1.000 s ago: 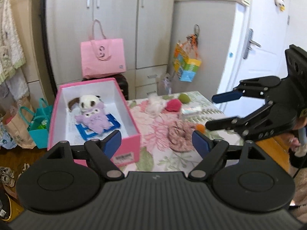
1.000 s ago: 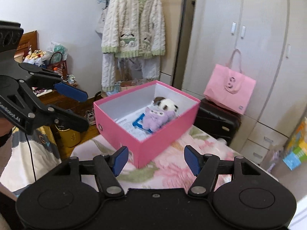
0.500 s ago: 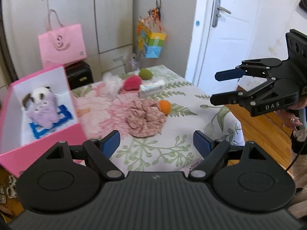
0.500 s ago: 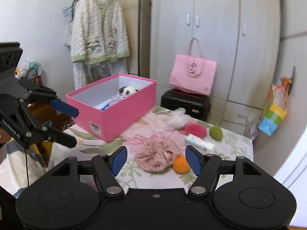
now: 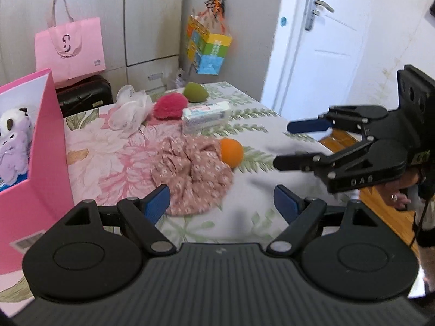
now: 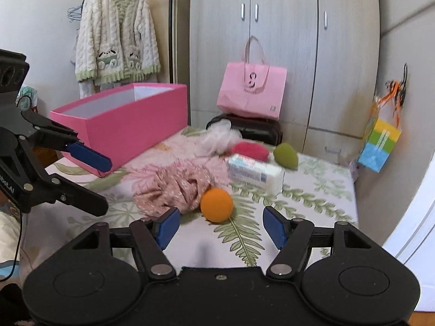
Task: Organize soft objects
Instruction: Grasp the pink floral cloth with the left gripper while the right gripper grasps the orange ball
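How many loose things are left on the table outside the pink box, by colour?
Orange: 1, ball
Green: 1, egg-shaped sponge
Red: 1, fuzzy puff
White: 2, crumpled cloth, tissue pack
Pink floral: 1, fabric
Total: 6

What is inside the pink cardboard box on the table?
In the left wrist view, the pink cardboard box holds a white-and-brown plush toy above a purple plush toy. The box wall and picture edge hide the rest. From the right wrist view, only its white inner wall shows.

pink bag point(image 6: 251, 91), cardigan point(image 6: 115, 31), white door point(image 5: 323, 40)
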Demonstrator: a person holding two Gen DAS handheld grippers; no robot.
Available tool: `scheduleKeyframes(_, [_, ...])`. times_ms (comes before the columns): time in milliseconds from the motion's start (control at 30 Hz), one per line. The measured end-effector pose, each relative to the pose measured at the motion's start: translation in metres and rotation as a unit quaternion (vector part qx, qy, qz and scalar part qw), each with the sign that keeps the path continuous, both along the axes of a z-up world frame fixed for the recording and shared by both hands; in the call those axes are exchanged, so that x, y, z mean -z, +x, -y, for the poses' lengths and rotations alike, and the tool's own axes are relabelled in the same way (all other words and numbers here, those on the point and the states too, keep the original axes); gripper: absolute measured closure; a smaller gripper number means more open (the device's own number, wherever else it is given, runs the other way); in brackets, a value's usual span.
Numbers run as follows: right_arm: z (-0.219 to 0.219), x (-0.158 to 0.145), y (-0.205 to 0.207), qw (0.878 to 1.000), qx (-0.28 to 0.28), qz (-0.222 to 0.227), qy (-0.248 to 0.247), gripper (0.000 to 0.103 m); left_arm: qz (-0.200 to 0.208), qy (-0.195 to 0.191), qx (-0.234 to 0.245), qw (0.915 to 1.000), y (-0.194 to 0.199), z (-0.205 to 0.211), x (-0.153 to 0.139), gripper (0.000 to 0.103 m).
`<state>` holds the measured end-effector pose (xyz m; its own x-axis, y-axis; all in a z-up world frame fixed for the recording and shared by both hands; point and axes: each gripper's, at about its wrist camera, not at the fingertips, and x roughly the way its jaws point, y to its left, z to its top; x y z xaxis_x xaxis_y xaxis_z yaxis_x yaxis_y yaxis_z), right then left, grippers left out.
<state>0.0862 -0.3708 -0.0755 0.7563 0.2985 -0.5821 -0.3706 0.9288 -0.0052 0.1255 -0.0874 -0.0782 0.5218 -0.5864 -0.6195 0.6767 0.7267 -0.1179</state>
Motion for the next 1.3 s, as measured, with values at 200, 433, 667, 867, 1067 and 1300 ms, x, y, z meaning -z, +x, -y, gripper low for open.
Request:
scheduleKeyframes(200, [-0.004,0.025,0.032,1.000,-0.007,-0.025,0.000,0.031,0.061,-0.002,-0.035,0.9975,0.026,0.013,0.018,0.020])
scheduleKeyframes(433, [-0.026,0.045,0.049,0.997,-0.033,-0.018,-0.067,0.031,0.022,-0.031,-0.030,0.9989,0.053,0.021,0.034,0.020])
scheduleKeyframes(667, [-0.027,0.048,0.065,0.998,-0.045,-0.016,-0.047,0.034,-0.038,-0.022,-0.080,0.9958,0.082,0.028,0.050,0.021])
scheduleKeyframes(867, [-0.025,0.049,0.068,0.999,-0.031,-0.018,-0.027,0.060,-0.014,-0.003,-0.117,0.9930,0.078,0.032,0.058,0.031])
scheduleKeyframes(1067, [-0.028,0.051,0.064,1.000,0.009,-0.020,-0.015,0.061,0.026,0.023,-0.134,0.9904,0.068,0.041,0.060,0.055])
scheduleKeyframes(1300, [-0.030,0.055,0.055,0.996,0.093,-0.007,0.010,0.061,0.029,0.027,-0.163,0.9859,0.068,0.045,0.058,0.070])
